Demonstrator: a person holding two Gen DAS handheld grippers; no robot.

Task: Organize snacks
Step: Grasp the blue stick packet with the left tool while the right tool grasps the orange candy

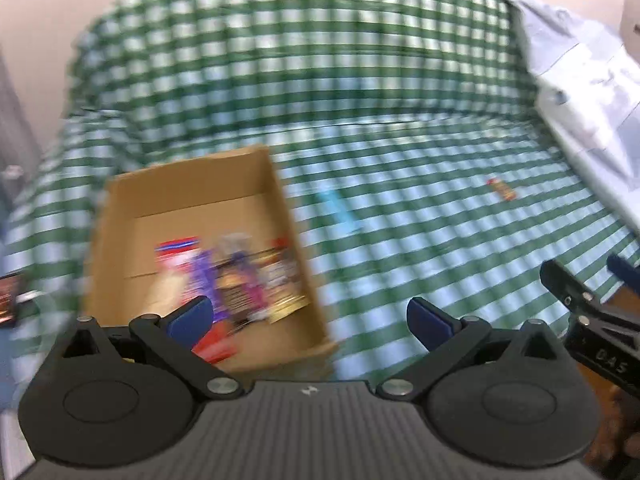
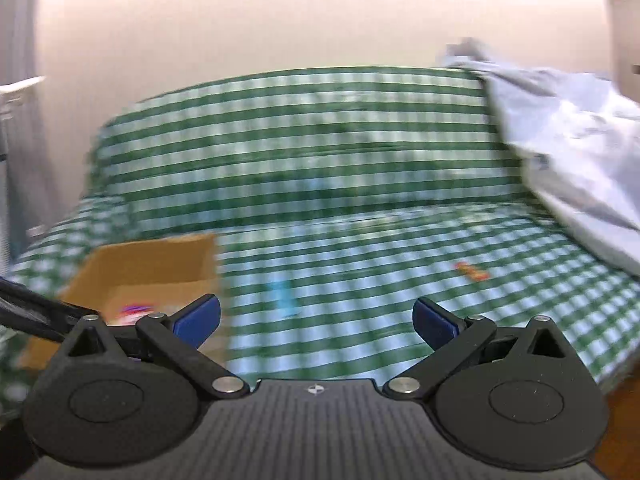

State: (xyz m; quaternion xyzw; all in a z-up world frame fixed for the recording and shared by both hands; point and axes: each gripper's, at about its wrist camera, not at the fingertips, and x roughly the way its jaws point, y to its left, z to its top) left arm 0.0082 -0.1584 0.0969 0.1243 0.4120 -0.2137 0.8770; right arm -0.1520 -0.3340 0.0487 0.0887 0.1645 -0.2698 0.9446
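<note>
An open cardboard box (image 1: 192, 184) sits on a sofa covered in green checked cloth (image 1: 400, 240); several colourful snack packets (image 1: 236, 280) lie inside it. On the seat to its right lie a light blue packet (image 1: 338, 208) and a small red and yellow snack (image 1: 502, 189). My left gripper (image 1: 310, 320) hovers open over the box's near right corner, nothing between its fingers. The right gripper (image 2: 316, 318) is open and empty too, held back from the seat; the box (image 2: 152, 260), blue packet (image 2: 285, 296) and red and yellow snack (image 2: 472, 271) show beyond it. Both views are blurred.
A pale grey-blue cloth (image 1: 580, 92) is draped over the sofa's right end. The right gripper's arm (image 1: 592, 312) shows at the left wrist view's right edge. A dark object (image 1: 8, 300) sits at the far left. Wooden floor (image 2: 624, 420) lies at the lower right.
</note>
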